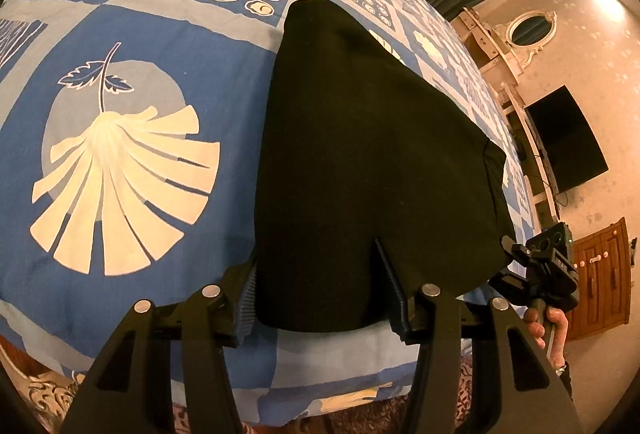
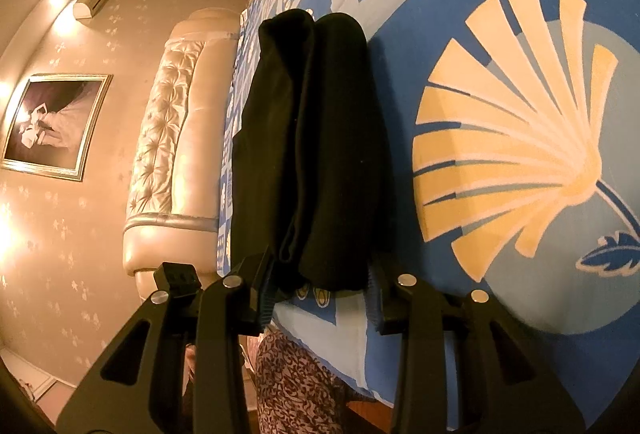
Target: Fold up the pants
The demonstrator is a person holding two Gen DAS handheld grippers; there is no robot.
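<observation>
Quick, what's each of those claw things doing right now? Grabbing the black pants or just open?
Left gripper: open, fingers either side of the black pants' near edge, not clamped.
Right gripper: open, straddling the pants' end, not gripping.

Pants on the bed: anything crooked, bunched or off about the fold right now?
Nothing stands out. The black pants lie folded in a compact stack on the blue bedspread, layers roughly lined up. Both sets of jaws are open around the near edge.
</observation>
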